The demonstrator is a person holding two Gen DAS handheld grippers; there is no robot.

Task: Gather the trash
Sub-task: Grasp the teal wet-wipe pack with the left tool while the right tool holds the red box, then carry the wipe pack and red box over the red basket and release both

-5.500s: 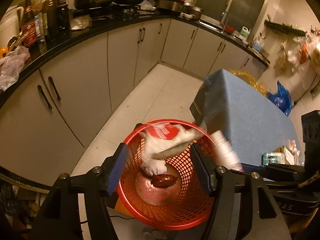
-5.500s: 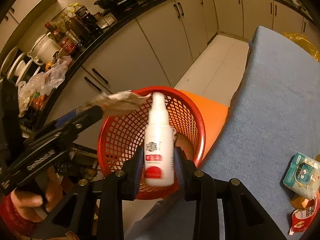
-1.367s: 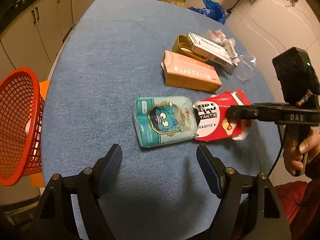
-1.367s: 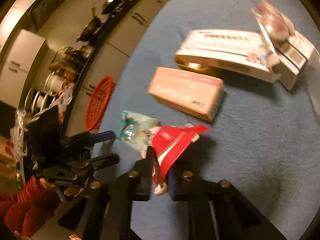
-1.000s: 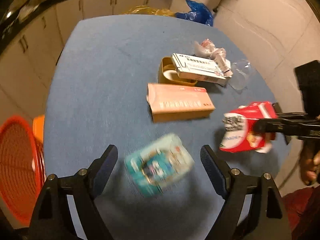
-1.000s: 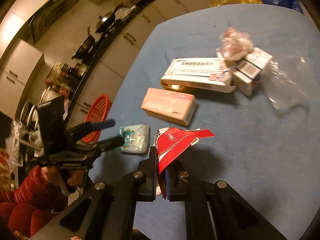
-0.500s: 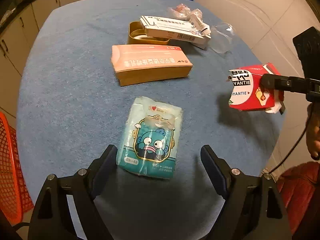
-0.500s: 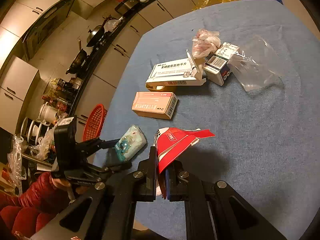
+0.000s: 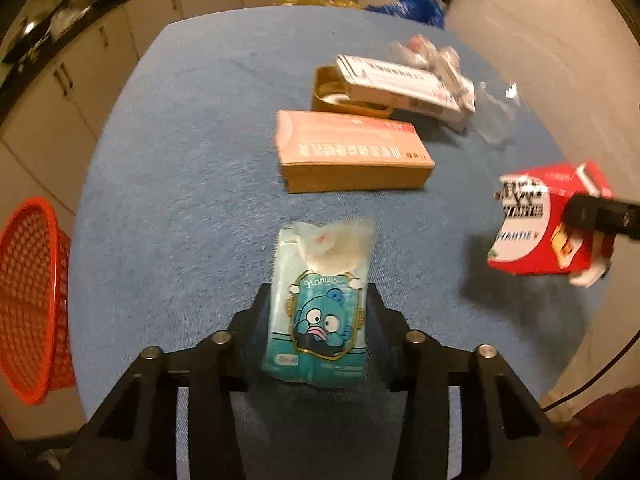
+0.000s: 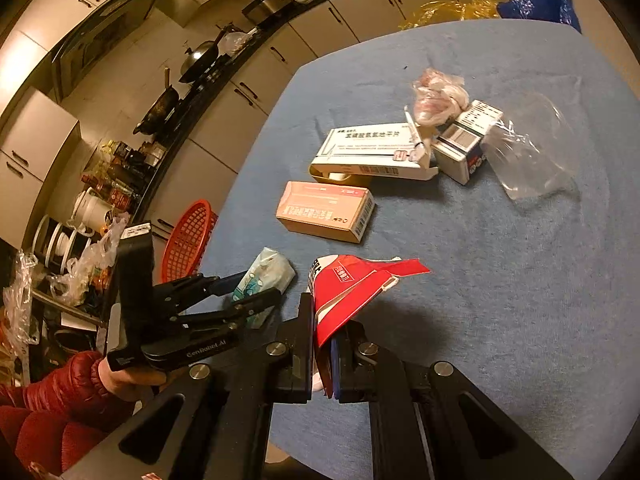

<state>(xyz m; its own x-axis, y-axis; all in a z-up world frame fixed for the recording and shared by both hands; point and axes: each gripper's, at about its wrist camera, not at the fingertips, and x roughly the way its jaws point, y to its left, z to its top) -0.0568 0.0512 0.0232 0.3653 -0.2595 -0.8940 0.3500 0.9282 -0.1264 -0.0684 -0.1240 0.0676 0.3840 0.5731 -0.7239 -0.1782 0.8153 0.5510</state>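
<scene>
My left gripper point(image 9: 318, 312) is shut on a teal tissue pack point(image 9: 320, 300) with a cartoon face, at the near edge of the blue table point(image 9: 192, 168). The pack also shows in the right wrist view point(image 10: 266, 276) between the left fingers point(image 10: 256, 300). My right gripper point(image 10: 324, 344) is shut on a flattened red carton point(image 10: 352, 284), held above the table; the carton shows at right in the left wrist view point(image 9: 548, 220). The red mesh basket point(image 9: 28, 292) stands on the floor left of the table point(image 10: 188, 236).
On the table lie a pink box point(image 9: 348, 152), a white medicine box point(image 9: 396, 84) over a gold tin point(image 9: 332, 92), a small white box point(image 10: 466, 140), a crumpled wrapper point(image 10: 438, 96) and clear plastic point(image 10: 528, 164). Kitchen cabinets point(image 10: 224, 120) run along the far left.
My left gripper has moved forward and closed around the tissue pack, which lay free between the open fingers half a second ago. The right gripper still holds the red carton raised.
</scene>
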